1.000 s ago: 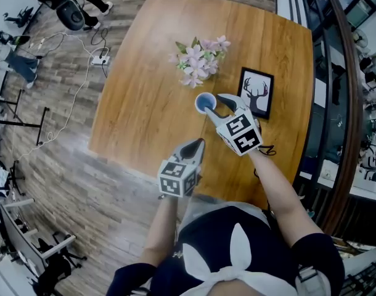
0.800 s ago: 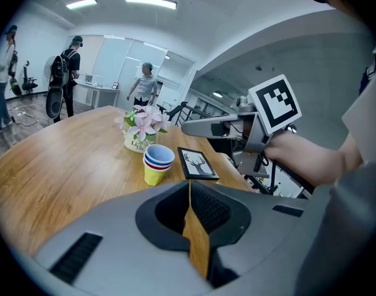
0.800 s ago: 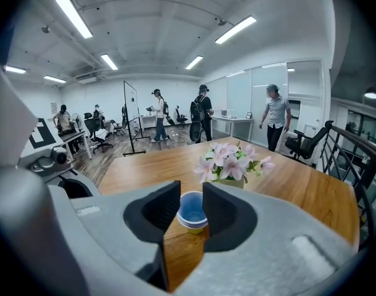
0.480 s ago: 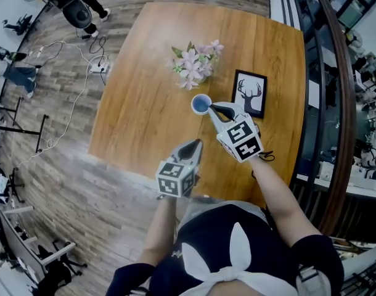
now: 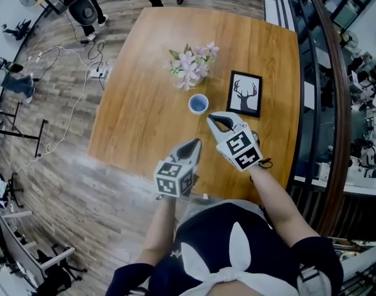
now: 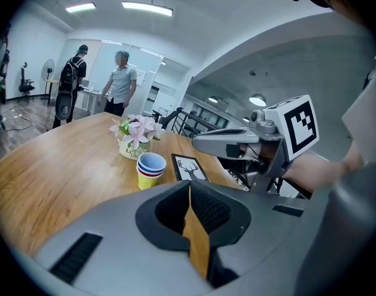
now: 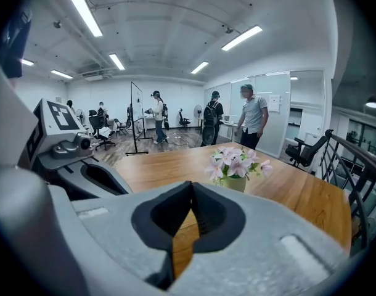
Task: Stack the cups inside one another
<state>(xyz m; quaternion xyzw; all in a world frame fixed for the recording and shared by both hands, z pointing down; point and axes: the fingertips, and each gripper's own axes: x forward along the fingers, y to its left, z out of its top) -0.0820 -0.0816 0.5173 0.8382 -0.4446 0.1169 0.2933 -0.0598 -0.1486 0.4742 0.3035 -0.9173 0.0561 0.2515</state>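
The stacked cups (image 5: 198, 103) stand upright on the wooden table (image 5: 138, 103), between the flower pot (image 5: 190, 67) and the person's two grippers. The left gripper view shows a blue cup on top, with red and yellow rims nested beneath it.

A framed deer picture (image 5: 244, 94) lies flat just beside the cups. The flower pot stands close behind them.

The right gripper (image 5: 212, 118) is near the cups but clear of them. Its jaws have just been closing and now meet with nothing between them. The left gripper (image 5: 196, 143) is above the table's near edge. Its jaws are also together and empty. Nothing stands between either gripper and the cups.

Around the table are a cable (image 5: 74, 82) on the plank floor, an office chair (image 5: 77, 8) and a curved railing (image 5: 343, 103). Two people (image 6: 98, 88) stand beyond the far edge.

In the head view only the blue top rim shows. In the right gripper view that gripper's own body hides the cups and the picture. How many cups are stacked cannot be told.
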